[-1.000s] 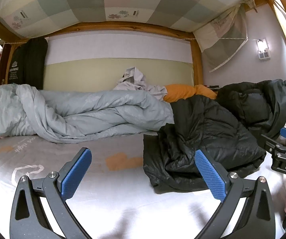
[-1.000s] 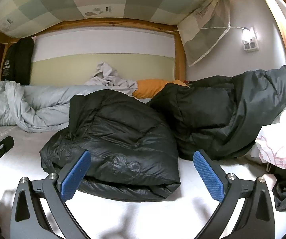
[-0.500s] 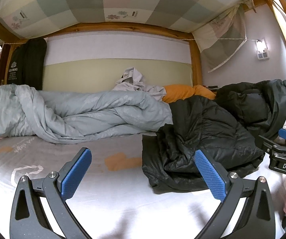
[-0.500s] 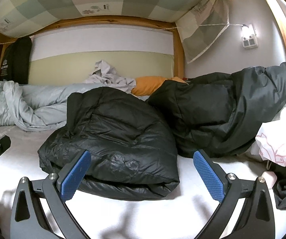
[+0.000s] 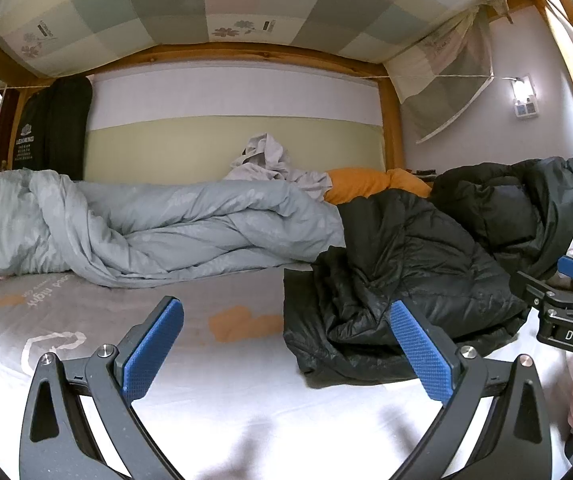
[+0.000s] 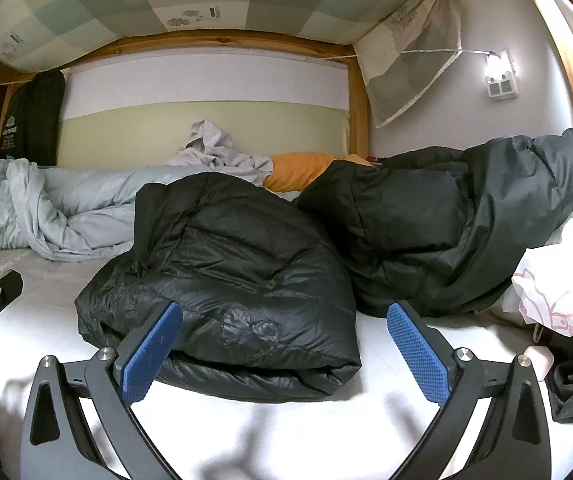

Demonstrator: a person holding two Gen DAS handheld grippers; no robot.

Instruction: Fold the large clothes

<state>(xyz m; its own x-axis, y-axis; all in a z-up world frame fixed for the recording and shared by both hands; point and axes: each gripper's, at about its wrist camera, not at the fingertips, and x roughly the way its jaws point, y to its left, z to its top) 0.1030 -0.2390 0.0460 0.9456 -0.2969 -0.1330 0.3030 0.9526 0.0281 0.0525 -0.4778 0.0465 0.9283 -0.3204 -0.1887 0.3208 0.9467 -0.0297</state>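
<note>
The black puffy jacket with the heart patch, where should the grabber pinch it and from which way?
Probably the rolled front edge of the black puffer jacket, coming in low from the near side. That edge is a thick folded lip facing the right gripper, whose open jaws already frame it. The top is a smooth, slippery dome with nothing to pinch. The left gripper, also open, could take the jacket's crumpled left end.

Dim, fisheye-warped views; wall lamp (image 6: 496, 60) glows, glare whitens the sheet (image 6: 286, 432).

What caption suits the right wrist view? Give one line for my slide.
Open right gripper faces a folded black puffer jacket on the white bed.
</note>
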